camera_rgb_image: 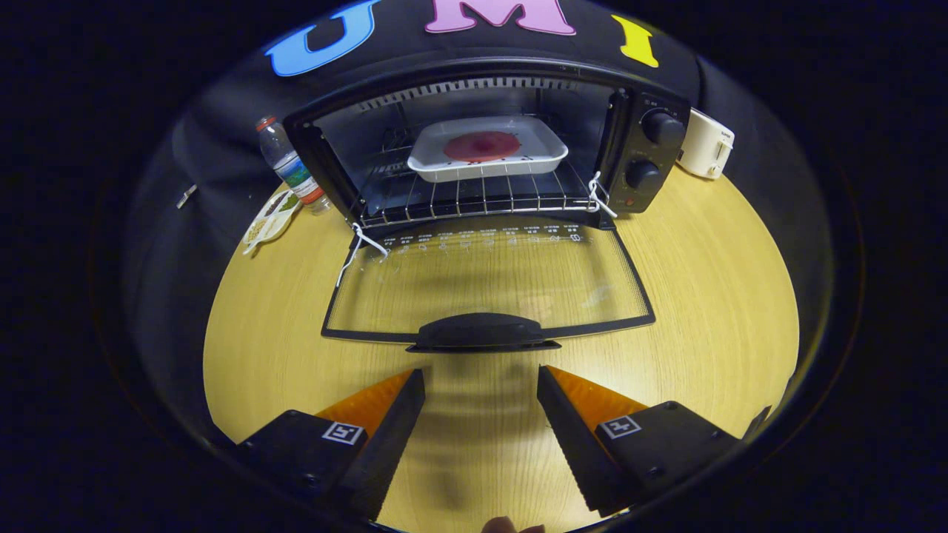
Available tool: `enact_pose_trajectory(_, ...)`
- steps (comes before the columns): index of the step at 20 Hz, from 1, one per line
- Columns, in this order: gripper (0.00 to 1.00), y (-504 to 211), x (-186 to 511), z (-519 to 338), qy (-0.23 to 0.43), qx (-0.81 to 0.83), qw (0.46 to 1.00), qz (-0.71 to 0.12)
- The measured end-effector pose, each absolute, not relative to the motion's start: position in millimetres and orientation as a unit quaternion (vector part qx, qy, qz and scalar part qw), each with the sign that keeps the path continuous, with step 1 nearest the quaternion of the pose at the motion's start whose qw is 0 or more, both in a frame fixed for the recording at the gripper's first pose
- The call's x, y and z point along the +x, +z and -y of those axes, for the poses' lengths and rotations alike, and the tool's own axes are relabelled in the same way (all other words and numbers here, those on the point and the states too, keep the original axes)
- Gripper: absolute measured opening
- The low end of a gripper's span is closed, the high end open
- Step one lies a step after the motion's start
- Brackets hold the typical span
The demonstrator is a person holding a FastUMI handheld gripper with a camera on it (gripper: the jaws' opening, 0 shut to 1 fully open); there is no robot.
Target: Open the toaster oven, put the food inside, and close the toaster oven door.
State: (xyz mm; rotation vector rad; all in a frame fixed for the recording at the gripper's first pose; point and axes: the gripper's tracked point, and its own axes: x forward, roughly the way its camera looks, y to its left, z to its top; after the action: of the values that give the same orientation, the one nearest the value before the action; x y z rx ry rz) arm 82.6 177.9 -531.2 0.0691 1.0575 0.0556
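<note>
A black toaster oven [644, 148] stands at the back of the wooden table, its glass door [489, 277] folded down flat toward me. On the wire rack [474, 196] inside sits a white tray [544, 144] holding a round red piece of food [481, 146]. The door's black handle [481, 331] lies just ahead of my fingers. My gripper [481, 381] is open above the table, a little short of the handle, with nothing between its fingers.
A plastic water bottle [289, 166] stands left of the oven, with a flat packet [270, 218] lying in front of it. A white appliance [707, 143] sits behind the oven's right side. White strings [359, 248] hang at the door hinges.
</note>
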Motion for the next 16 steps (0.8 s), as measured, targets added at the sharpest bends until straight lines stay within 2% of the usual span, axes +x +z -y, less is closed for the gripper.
enact_pose_trajectory(7, 0.99, -554.7, 94.5, -175.9, 0.012, 0.032, 0.853, -0.521)
enact_pose_trajectory(16, 0.99, -536.7, 91.6, -176.4, 0.027, 0.029, 0.864, -0.502)
